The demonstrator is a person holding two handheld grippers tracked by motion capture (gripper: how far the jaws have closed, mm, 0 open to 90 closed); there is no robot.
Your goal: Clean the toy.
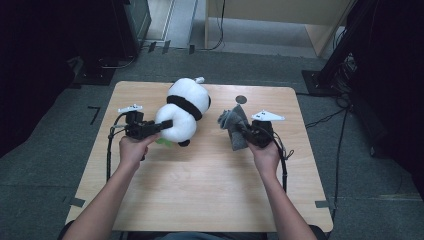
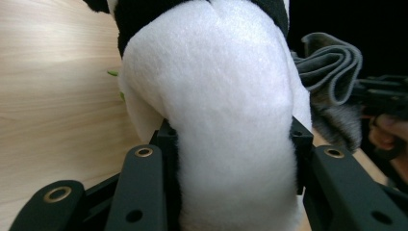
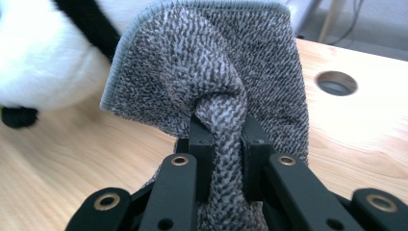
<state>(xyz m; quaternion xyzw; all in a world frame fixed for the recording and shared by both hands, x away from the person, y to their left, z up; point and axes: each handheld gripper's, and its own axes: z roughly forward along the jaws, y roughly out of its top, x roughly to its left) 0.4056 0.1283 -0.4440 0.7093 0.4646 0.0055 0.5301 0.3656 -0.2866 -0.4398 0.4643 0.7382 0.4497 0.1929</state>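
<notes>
Left tool (image 1: 167, 124) is clamping the plush panda (image 1: 184, 107); right tool (image 1: 239, 126) is pinching the grey cloth (image 1: 234, 122) tight above the surface (image 1: 200, 185).

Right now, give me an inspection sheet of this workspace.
Surface: light wooden table, with a round hole near its far edge.
Job's things: panda plush toward the far left of the table; grey cloth bunched up to its right.
Clutter: a small green bit under the plush, too small to identify.
Grippers: left gripper clamped on the plush's white body; right gripper shut on a fold of the cloth.
Cables: a black cable trails from the left gripper; another from the right.
Surroundings: grey carpet floor, dark stands, floor cables.
</notes>
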